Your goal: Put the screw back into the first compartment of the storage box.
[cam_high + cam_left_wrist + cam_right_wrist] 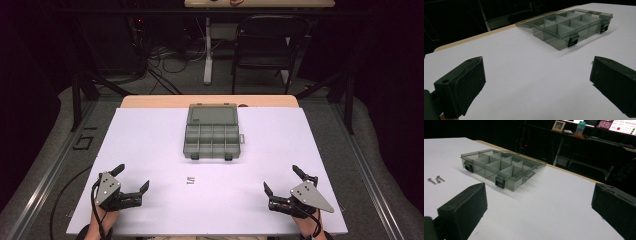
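Observation:
A grey see-through compartment box (212,136) lies open on the white table, lid folded back toward the far edge; it also appears as the box (571,25) and the box (499,167), its compartments looking empty. Small screws (190,180) lie on the white surface in front of it, seen as screws (435,179) too. My left gripper (132,179) rests near the front left, open, nothing between its fingers. My right gripper (282,179) rests near the front right, open and holding nothing.
The white board (150,150) covers a wooden table. Beyond the far edge stand a black chair (265,45), a table leg (207,50) and cables on the floor. A dark shelf with small items (579,130) sits behind the table.

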The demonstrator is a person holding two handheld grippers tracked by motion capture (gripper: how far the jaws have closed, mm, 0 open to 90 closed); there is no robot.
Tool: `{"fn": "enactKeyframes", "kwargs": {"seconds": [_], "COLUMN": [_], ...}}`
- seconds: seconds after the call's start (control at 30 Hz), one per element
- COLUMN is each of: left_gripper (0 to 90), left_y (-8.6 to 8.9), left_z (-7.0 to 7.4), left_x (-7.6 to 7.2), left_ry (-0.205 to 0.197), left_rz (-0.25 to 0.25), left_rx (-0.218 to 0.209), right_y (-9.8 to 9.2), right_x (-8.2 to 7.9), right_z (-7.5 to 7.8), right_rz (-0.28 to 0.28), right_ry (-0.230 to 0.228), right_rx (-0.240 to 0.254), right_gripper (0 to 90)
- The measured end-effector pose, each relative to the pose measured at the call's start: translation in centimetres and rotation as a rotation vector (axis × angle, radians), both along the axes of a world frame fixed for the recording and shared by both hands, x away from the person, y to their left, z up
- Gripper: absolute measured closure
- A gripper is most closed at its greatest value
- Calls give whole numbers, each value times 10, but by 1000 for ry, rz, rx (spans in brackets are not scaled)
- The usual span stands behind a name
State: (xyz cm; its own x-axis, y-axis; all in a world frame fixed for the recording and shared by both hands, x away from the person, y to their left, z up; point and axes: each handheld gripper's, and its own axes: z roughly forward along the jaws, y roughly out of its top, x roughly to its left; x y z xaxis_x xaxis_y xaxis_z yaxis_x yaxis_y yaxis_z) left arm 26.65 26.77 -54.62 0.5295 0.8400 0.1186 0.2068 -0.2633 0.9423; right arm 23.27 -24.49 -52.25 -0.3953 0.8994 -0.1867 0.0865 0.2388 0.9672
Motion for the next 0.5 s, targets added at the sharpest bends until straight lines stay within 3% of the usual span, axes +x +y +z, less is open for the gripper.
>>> {"fn": "enactKeyframes", "kwargs": {"seconds": [0.5], "left_gripper": [0], "left_y": [-8], "left_z": [0], "left_x": [4], "left_ry": [18], "left_rz": [-26], "left_rx": [-2], "right_y": [1], "right_x": [1], "right_z": [0], "right_rz": [0], "right_ry": [7], "right_rx": [-2], "right_gripper": [0]}}
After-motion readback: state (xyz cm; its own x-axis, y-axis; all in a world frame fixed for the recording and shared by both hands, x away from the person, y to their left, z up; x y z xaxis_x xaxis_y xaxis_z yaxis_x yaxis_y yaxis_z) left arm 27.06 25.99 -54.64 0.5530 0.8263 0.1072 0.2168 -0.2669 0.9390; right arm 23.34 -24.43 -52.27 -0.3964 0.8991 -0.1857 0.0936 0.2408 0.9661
